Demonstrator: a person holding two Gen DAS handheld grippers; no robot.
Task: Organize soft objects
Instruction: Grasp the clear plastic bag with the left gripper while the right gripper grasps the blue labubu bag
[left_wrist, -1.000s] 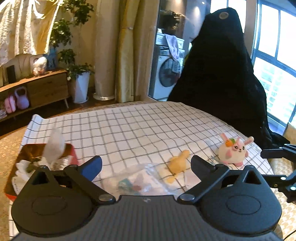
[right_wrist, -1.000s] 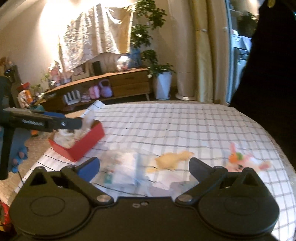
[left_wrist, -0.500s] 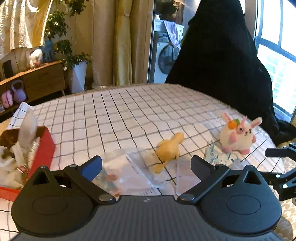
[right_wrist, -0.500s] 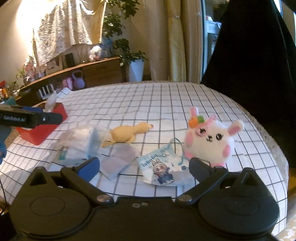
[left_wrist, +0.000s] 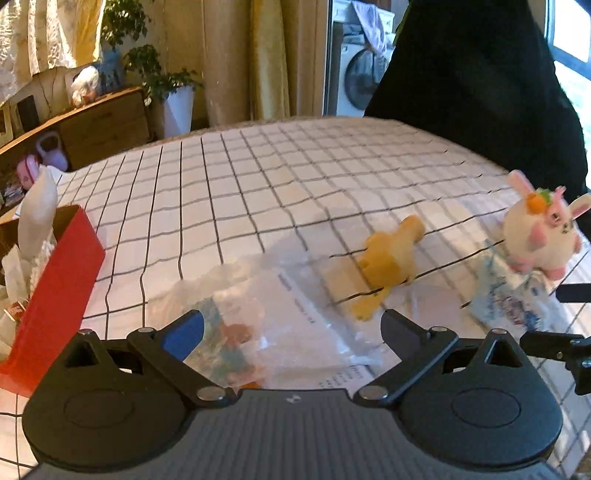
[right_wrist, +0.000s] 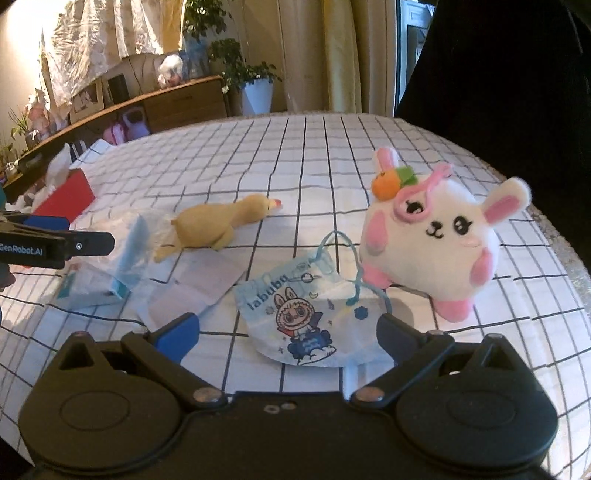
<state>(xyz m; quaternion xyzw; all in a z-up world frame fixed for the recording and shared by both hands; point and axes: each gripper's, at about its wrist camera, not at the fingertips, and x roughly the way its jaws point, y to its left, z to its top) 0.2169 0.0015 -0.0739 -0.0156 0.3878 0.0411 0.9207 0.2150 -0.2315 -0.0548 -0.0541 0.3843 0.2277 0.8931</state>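
Hovering low over a counter (left_wrist: 280, 177) covered with a white cloth in a black grid, you hold both grippers empty, each with its fingers spread wide. The right gripper (right_wrist: 288, 325) faces a small printed pouch (right_wrist: 306, 314) with a blue cord, lying flat on the cloth straight ahead of it and centred between its two fingers. Just beyond the pouch and to its right stands a round white and pink bunny plush (right_wrist: 432, 236), upright, with its front foot touching or overlapping the pouch's far edge. Farther left lies a yellow duck plush (right_wrist: 218, 225) on its side, its long axis running left to right across your view, head toward the bunny.

The left gripper (left_wrist: 291, 328) points at a clear plastic bag (left_wrist: 266, 310) with small coloured items inside, which lies flat between its fingers. In that view the duck sits ahead and to the right, the bunny farther right still. A red box (left_wrist: 55, 291), already holding white soft items, stands at the left edge of the counter, near the left gripper and well apart from the right one.

Judging by this, the pouch is the right hand's nearest target and the bag the left's. The box lies leftward of everything, so anything the right hand takes would have to cross over the duck and the bag.
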